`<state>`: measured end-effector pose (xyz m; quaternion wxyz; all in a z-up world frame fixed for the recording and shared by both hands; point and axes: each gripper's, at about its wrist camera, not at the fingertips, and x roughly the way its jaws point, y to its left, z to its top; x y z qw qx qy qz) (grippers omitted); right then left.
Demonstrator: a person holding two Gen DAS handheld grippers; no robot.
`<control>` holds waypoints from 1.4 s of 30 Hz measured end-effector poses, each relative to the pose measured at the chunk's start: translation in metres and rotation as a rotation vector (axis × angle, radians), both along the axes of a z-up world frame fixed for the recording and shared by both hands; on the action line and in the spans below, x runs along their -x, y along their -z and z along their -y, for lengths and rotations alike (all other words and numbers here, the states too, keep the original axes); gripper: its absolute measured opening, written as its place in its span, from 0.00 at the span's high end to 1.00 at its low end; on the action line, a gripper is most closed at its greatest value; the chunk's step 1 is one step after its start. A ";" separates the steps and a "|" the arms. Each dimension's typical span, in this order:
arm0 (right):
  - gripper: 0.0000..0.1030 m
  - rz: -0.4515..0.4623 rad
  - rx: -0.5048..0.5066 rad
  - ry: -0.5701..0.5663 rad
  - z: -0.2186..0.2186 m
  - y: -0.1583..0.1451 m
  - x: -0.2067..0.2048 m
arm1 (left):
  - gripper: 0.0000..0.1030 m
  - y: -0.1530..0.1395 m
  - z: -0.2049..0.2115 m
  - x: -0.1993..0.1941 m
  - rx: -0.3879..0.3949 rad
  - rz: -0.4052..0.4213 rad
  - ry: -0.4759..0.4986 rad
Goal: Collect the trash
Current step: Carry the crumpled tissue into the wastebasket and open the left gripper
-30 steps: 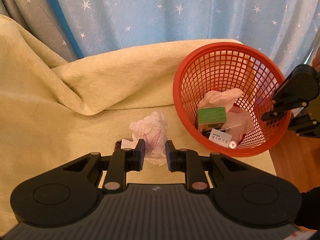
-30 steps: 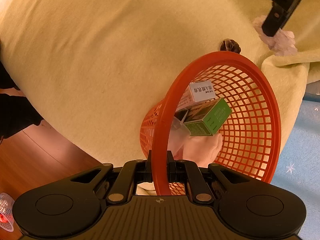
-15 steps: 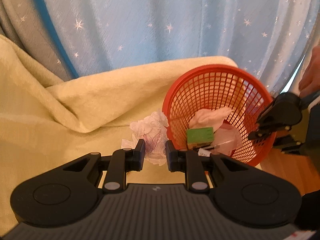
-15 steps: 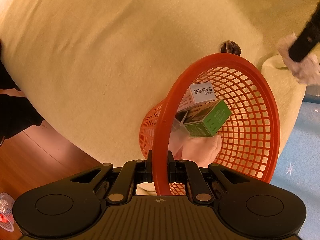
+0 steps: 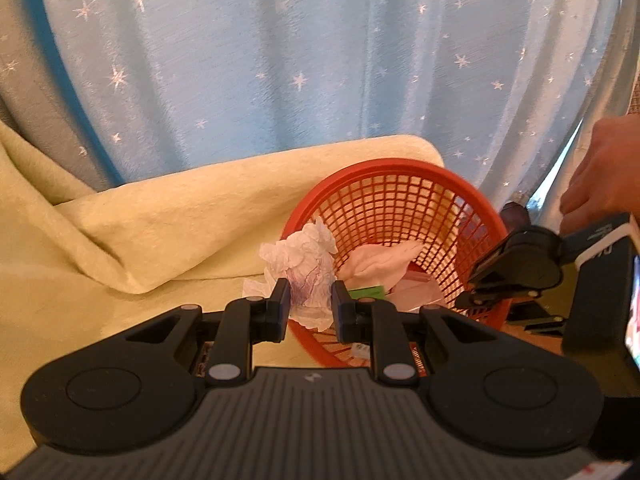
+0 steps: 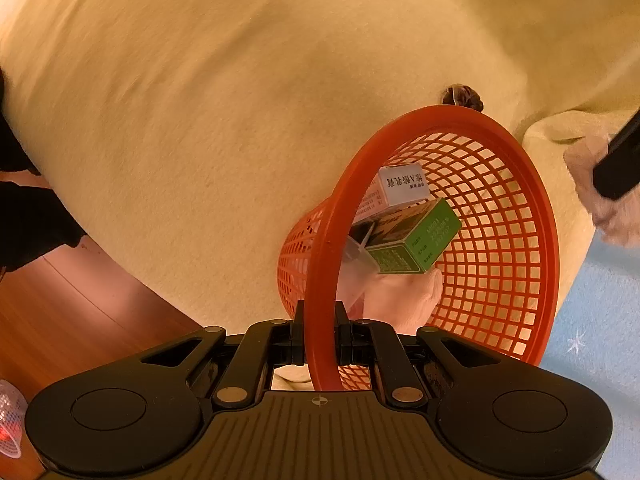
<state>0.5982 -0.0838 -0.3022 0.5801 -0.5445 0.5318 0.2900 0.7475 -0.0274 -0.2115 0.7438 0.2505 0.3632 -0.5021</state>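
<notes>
My left gripper (image 5: 307,300) is shut on a crumpled white tissue (image 5: 304,268) with purple marks, held in the air at the near left rim of the red mesh basket (image 5: 396,172). The basket (image 6: 500,240) sits tilted on the yellow blanket. My right gripper (image 6: 319,332) is shut on its rim. Inside lie a green box (image 6: 412,240), a white box (image 6: 400,184) and a pale crumpled tissue (image 6: 400,300). The right gripper (image 5: 516,280) shows at the basket's right edge in the left wrist view. The tissue (image 6: 592,184) and a left finger show at the right edge of the right wrist view.
A yellow blanket (image 5: 120,240) covers the surface, with a blue starred curtain (image 5: 320,60) behind. A small dark scrap (image 6: 462,96) lies on the blanket beyond the basket. Wooden floor (image 6: 80,300) lies at lower left, and a person's hand (image 5: 604,172) holds the right gripper.
My left gripper has lifted the tissue off the blanket and carried it right, up to the basket's rim. The right gripper and the basket have stayed still.
</notes>
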 end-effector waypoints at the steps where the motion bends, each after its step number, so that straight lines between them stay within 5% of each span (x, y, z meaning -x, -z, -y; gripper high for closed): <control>1: 0.94 0.000 0.000 0.000 0.000 0.000 0.000 | 0.83 -0.001 0.001 0.000 0.007 -0.008 0.008; 30: 0.94 0.000 -0.003 0.008 0.001 0.001 -0.001 | 0.83 -0.005 0.035 0.011 0.066 -0.105 0.124; 33: 0.94 0.000 -0.002 0.008 0.001 0.001 0.000 | 0.76 -0.005 0.039 0.011 0.077 -0.118 0.135; 35: 0.94 0.000 -0.003 0.009 0.001 0.001 0.000 | 0.61 -0.006 0.040 0.011 0.100 -0.128 0.135; 42: 0.94 0.000 -0.004 0.011 0.000 0.001 -0.001 | 0.62 -0.007 0.032 0.006 0.094 -0.114 0.091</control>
